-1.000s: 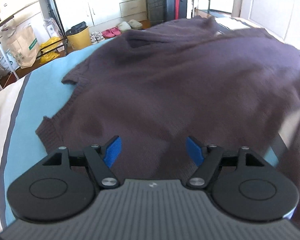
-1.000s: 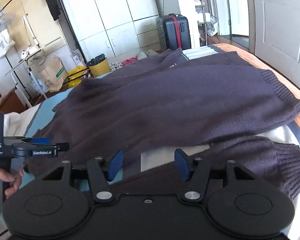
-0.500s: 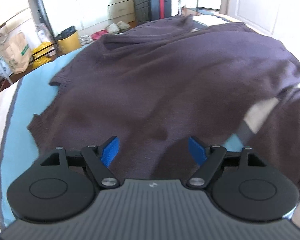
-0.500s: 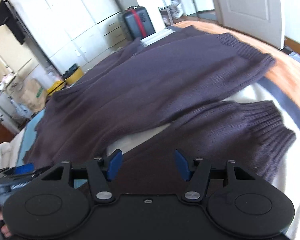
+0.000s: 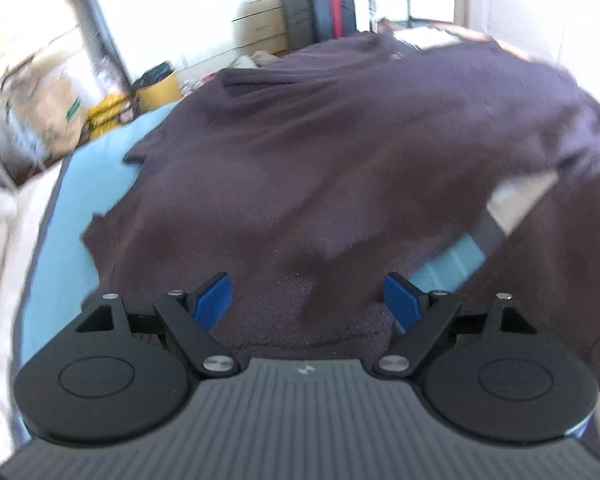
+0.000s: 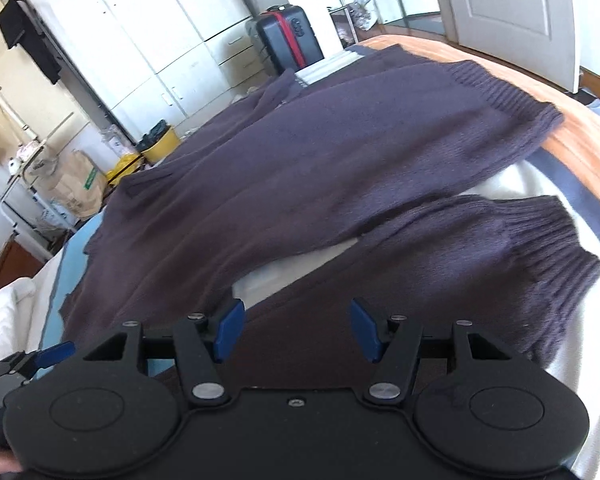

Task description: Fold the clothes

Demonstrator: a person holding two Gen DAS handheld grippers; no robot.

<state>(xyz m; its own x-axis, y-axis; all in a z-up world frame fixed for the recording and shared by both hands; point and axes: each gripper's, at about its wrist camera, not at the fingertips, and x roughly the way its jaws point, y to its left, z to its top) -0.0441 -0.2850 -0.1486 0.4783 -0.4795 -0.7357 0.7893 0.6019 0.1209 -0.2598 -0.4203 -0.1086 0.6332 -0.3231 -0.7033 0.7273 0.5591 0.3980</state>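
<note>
A dark purple knit sweater (image 5: 320, 152) lies spread on the bed; it also shows in the right wrist view (image 6: 320, 168). One sleeve (image 6: 460, 256) with a ribbed cuff lies apart from the body, toward the near right. My left gripper (image 5: 308, 300) is open and empty, low over the sweater's near edge. My right gripper (image 6: 296, 330) is open and empty, just above the near end of the sleeve. The left gripper (image 6: 32, 360) shows at the lower left of the right wrist view.
The bed cover (image 5: 80, 200) is light blue with white and grey stripes; an orange band (image 6: 572, 140) runs along the far right. A dark suitcase (image 6: 288, 36), yellow bin (image 6: 160, 146), paper bag (image 6: 76, 188), white wardrobes and a door (image 6: 512, 12) stand beyond the bed.
The left gripper has turned slightly left and moved closer over the sweater's near edge. The right gripper has swung right and down toward the sleeve. Both stay open.
</note>
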